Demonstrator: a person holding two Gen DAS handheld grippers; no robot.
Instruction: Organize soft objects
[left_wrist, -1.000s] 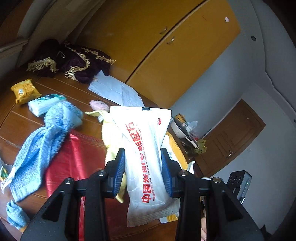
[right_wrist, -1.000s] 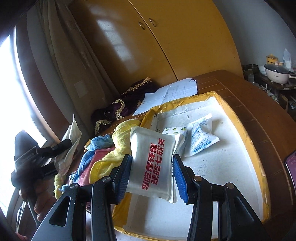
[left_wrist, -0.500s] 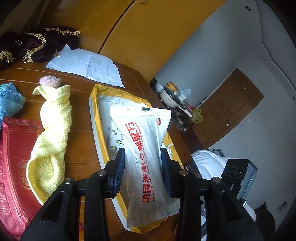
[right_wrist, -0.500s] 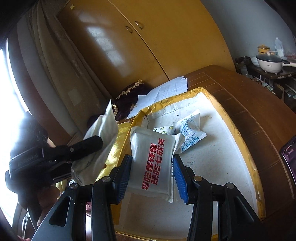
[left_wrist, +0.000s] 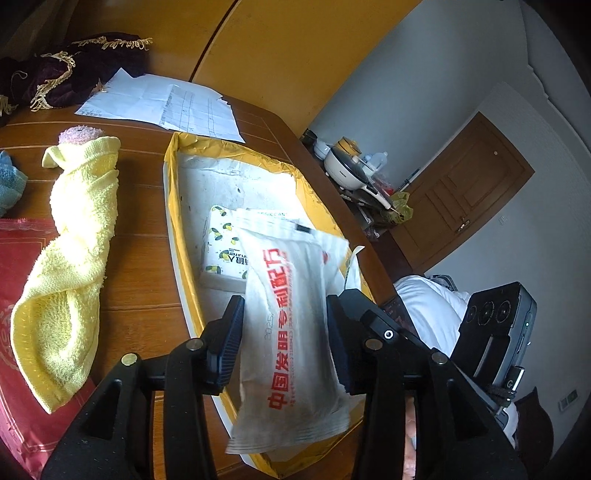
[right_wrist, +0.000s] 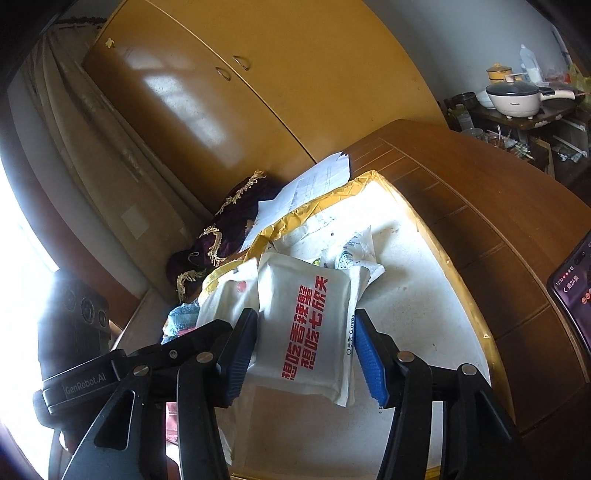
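Left wrist view, going L to R: red cloth (left_wrist: 22, 295) lay flat at the far left edge of the wooden counter (left_wrist: 140, 258), w/ a bit of blue towel (left_wrist: 9, 181) above it. Next was the yellow towel (left_wrist: 74, 258), twisted up and lying partly over the red cloth, w/ a pink fuzzy thing (left_wrist: 79, 133) poking out at its far end. Behind those, a dark purple fringed cloth (left_wrist: 70, 70) and some papers (left_wrist: 166, 107). Then the yellow-rimmed tray (left_wrist: 177, 221), w/ a lemon-print tissue pack (left_wrist: 221, 251) inside. The left gripper (left_wrist: 286, 347) was over the tray's near end, pinching a white packet w/ red print (left_wrist: 291, 339) btw both pads, packet hanging at a slant. Far right: side table w/ a white cooking pot (left_wrist: 345, 170), a brown door (left_wrist: 469, 192), and the other gripper's camera unit.

Right wrist view, L to R: left gripper's body, then the fringed cloth and papers in back, wardrobe (right_wrist: 221, 92) behind. The right gripper (right_wrist: 306, 350) was clamped on a white pouch w/ red characters (right_wrist: 306, 328), held over the tray's white floor. More small packets (right_wrist: 354, 254) sat in the tray just beyond it. Phone (right_wrist: 572, 291) lay at the right edge of the counter, screen lit.
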